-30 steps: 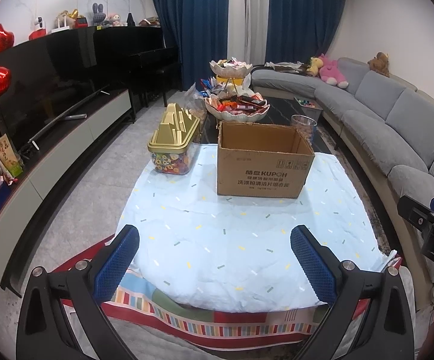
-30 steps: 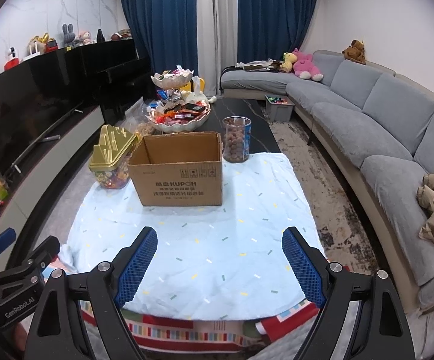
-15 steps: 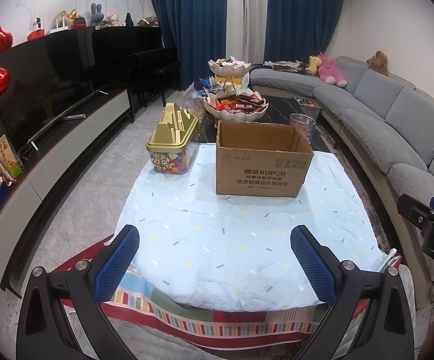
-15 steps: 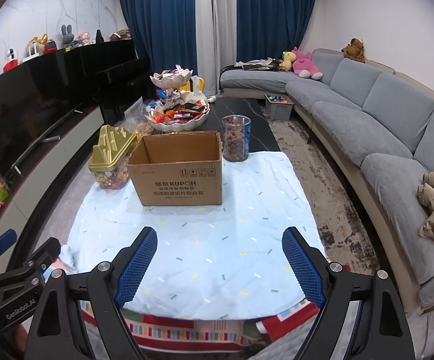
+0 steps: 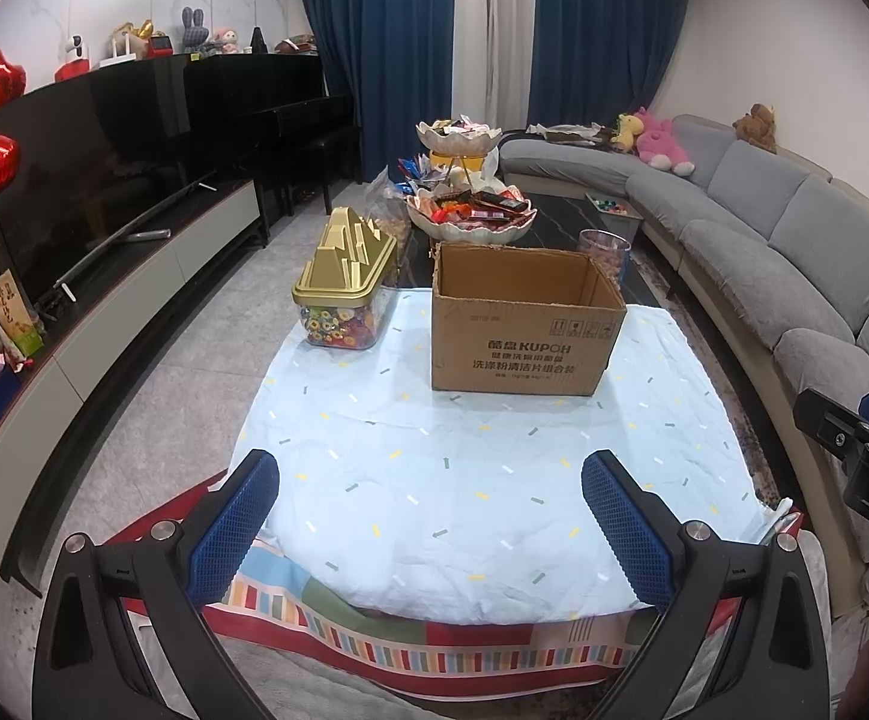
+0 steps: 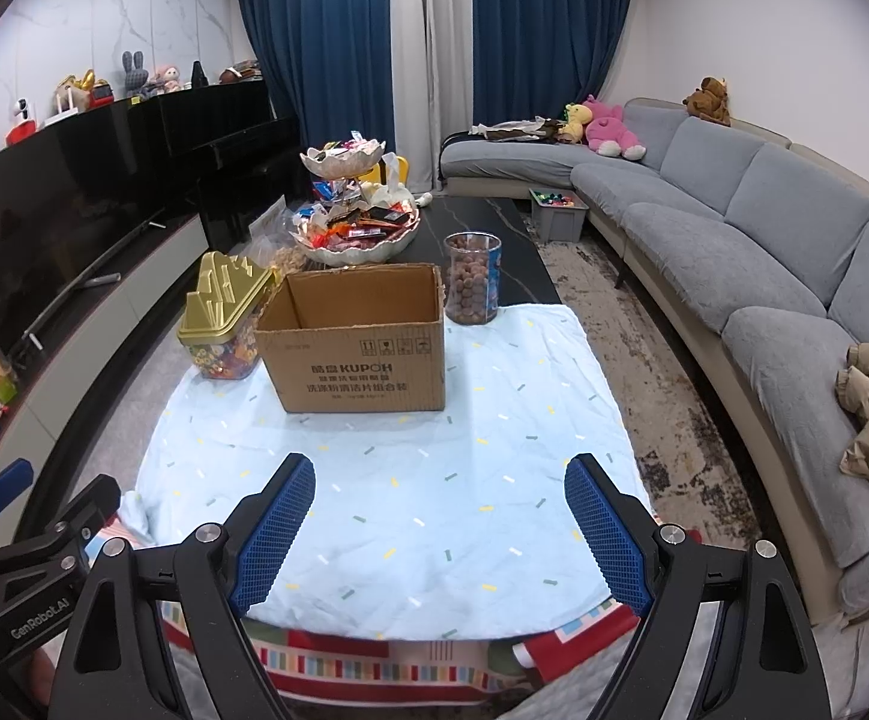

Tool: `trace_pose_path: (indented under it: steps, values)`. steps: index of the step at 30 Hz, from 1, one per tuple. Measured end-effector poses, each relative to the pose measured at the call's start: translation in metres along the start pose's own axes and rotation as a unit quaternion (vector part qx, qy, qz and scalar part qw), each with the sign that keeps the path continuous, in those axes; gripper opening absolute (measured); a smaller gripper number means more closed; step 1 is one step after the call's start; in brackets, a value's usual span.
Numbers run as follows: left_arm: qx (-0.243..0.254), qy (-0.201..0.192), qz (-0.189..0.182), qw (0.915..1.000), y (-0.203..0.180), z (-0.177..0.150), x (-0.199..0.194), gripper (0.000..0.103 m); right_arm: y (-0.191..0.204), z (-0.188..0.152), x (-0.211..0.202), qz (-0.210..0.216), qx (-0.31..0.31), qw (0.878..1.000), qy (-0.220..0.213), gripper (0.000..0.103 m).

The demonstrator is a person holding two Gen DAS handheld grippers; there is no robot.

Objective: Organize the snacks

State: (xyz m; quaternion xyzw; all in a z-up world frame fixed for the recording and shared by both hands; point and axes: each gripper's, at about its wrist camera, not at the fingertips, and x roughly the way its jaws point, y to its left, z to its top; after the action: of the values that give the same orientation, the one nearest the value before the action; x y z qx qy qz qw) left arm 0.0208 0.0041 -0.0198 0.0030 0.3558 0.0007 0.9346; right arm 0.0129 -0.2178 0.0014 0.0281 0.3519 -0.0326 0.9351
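An open brown cardboard box (image 5: 524, 330) (image 6: 356, 354) stands empty-looking on the light blue cloth (image 5: 482, 468) (image 6: 398, 480). Left of it sits a clear candy jar with a gold lid (image 5: 344, 282) (image 6: 224, 324). Behind the box a clear jar of brown round snacks (image 6: 473, 285) (image 5: 605, 252) stands at the cloth's far edge. A two-tier white dish of wrapped snacks (image 5: 470, 216) (image 6: 356, 234) sits farther back. My left gripper (image 5: 431, 516) and right gripper (image 6: 440, 522) both hover open over the cloth's near edge, with nothing between their blue pads.
A grey sofa (image 6: 764, 252) curves along the right. A dark TV cabinet (image 5: 104, 180) runs along the left. A striped cloth (image 5: 434, 648) hangs below the blue one. The dark table top (image 6: 482, 228) continues behind the cloth. A grey bin (image 6: 557, 213) sits on the floor.
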Motion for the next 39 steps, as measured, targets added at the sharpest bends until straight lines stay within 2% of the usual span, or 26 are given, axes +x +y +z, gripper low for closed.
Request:
trace_pose_path:
  steps: [39]
  values:
    - [0.001,-0.002,-0.004,1.0000,-0.0013,0.0009,-0.0016,0.103,0.0006,-0.0008,-0.0007,0.000,0.002,1.000,-0.003,0.086]
